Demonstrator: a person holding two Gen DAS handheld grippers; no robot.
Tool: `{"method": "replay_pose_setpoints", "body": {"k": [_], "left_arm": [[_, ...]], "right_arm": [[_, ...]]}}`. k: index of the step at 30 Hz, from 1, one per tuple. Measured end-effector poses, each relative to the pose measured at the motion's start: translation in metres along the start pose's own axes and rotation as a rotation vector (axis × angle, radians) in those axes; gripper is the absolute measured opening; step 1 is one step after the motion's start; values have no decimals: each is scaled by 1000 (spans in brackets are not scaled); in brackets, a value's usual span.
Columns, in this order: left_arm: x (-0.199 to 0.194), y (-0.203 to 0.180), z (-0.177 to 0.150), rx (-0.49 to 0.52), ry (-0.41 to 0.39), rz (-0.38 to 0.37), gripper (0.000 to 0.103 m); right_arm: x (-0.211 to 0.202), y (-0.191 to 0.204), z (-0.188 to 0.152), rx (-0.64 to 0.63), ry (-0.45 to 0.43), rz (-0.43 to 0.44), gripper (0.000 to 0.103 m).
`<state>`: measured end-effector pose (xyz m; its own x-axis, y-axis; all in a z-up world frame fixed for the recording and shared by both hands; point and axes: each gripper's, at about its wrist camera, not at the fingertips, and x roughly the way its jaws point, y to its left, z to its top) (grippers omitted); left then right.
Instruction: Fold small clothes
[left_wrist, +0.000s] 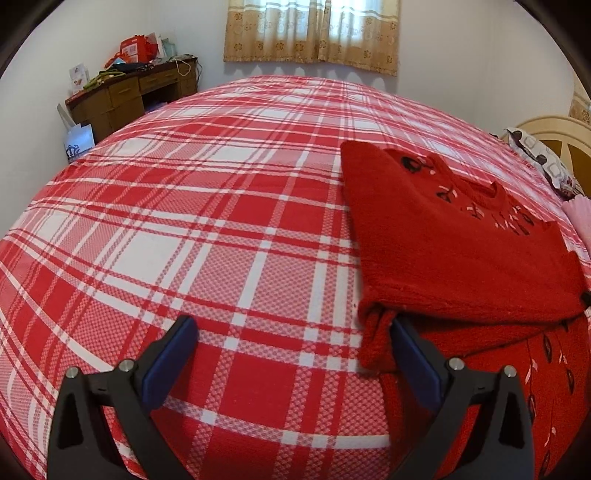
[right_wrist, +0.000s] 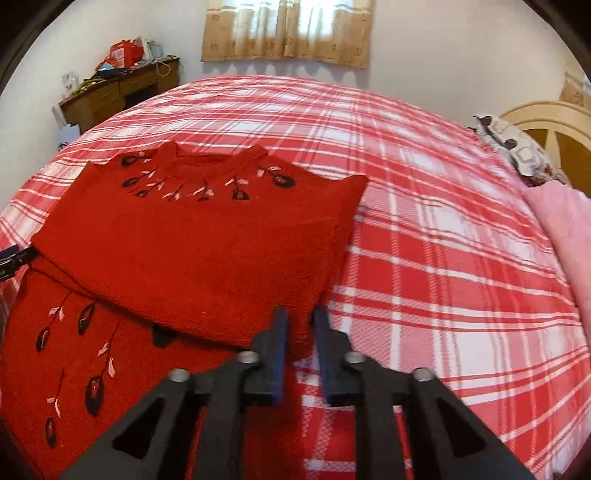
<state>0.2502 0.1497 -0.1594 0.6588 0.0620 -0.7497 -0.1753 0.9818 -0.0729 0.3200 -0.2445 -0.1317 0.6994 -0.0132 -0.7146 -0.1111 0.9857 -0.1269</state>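
Jaws: left gripper (left_wrist: 293, 325) spread wide, nothing between the pads, only plaid sheet (left_wrist: 221, 229) there; its right-hand finger (left_wrist: 410, 350) sits just at the folded edge of the red sweater (left_wrist: 461, 243). Right gripper (right_wrist: 300, 325) narrow but parted, pads clear of cloth, tips at the sweater's lower-right corner.

Left wrist view: sweater fills right half of frame, seen side-on, neckline toward the right edge; lower layer with embroidery runs out bottom right. Right wrist view shows what that one hides: the whole top panel of the sweater (right_wrist: 192, 251), neckline toward the top of frame, black-and-pink flower embroidery, folded over a lower layer at bottom left. Long axis runs bottom left to upper centre. Left gripper's tip (right_wrist: 14, 258) pokes in at the left edge.

Room: open sheet right of the sweater in the right view, left of it in the left view. Pink cloth (right_wrist: 561, 229) and pillow (right_wrist: 517, 147) at right edge, desk (left_wrist: 129, 96) upper left.
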Motion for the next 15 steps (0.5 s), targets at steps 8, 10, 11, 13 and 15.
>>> {"method": "replay_pose_setpoints", "body": {"k": [8, 10, 11, 13, 15], "left_arm": [[-28, 10, -16, -46, -61, 91, 103], [-40, 13, -17, -48, -97, 85, 103], [-46, 14, -16, -55, -118, 90, 103], [-50, 11, -8, -62, -140, 83, 103], [-45, 1, 3, -39, -138, 80, 103]], "right_arm": [[-21, 29, 20, -69, -70, 188, 40], [-7, 31, 25, -50, -40, 213, 40], [1, 29, 26, -30, -23, 218, 40], [15, 21, 23, 27, 18, 223, 40], [24, 8, 12, 72, 51, 209, 40]]}}
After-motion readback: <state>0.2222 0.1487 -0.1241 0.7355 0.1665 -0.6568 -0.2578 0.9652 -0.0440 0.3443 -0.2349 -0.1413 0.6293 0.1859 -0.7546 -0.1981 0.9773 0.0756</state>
